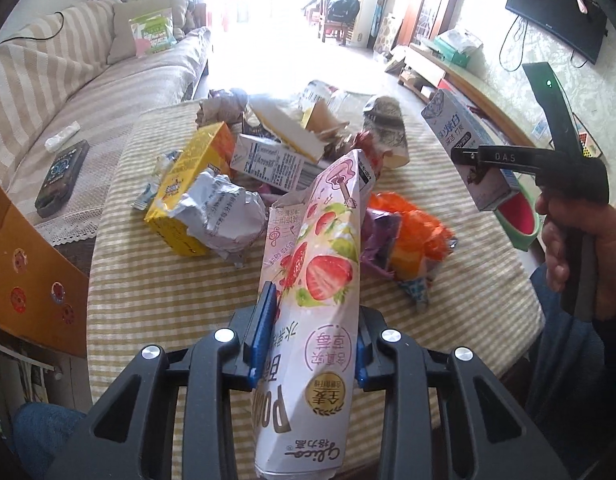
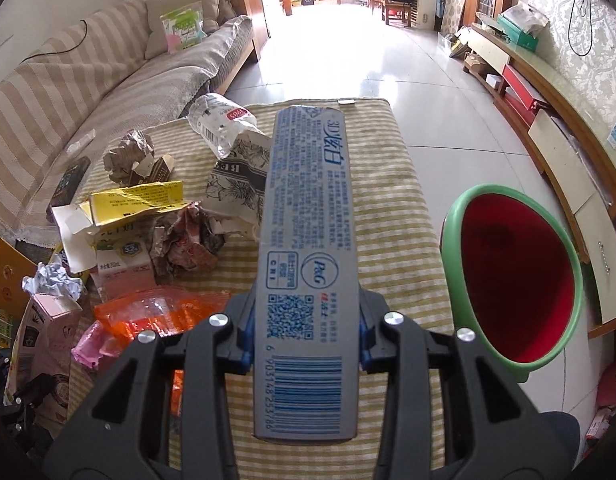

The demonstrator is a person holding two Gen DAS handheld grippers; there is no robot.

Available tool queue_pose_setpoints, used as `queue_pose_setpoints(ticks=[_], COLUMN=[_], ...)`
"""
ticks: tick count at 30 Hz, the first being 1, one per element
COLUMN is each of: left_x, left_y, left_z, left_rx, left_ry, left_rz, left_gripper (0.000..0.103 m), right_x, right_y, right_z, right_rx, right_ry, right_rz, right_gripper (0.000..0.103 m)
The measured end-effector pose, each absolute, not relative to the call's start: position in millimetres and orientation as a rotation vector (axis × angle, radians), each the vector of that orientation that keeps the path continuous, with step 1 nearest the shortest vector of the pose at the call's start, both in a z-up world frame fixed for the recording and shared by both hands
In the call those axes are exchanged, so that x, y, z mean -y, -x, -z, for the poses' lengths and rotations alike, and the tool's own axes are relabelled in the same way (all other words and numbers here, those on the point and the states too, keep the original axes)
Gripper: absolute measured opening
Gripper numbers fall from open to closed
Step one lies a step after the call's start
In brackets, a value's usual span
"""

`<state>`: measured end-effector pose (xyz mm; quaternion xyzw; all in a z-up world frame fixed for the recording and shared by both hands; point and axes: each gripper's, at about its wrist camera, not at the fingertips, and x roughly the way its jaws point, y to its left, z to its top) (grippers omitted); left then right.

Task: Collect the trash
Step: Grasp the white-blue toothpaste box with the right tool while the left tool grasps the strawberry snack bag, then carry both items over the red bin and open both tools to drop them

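Left gripper clamped on a pink strawberry snack box, held by the lower part, the long end sticking far forward over the bench. Right gripper clamped on a grey toothpaste box, also gripped near one end only. Likely risk: a long light carton turning or slipping between the jaws when tilted toward the bin, then dropping on the floor beside the green rim. Also possible: the boxes knocking together, or the snack box brushing the trash pile under it. Striped cloth on the bench, much crumpled paper and cartons left. Sofa behind on the left, tiled floor, low cabinet along the right wall.
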<state>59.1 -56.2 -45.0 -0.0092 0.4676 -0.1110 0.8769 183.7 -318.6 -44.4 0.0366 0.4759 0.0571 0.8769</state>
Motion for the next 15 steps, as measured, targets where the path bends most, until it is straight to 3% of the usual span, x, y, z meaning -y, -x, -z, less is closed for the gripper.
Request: queue_pose_setpoints(ticks=[15], left_x=[77.8], left_y=[-74.9], left_z=[-27.3], left_rx=[-0.8], left_ry=[-0.005], left_rz=[0.242], left_gripper=[0.03], right_x=[346.7], right_y=[-167.7], right_z=[3.2], right_rx=[-0.88], right_ry=[-0.158], right_rz=[-0.146], right_gripper=[0.036])
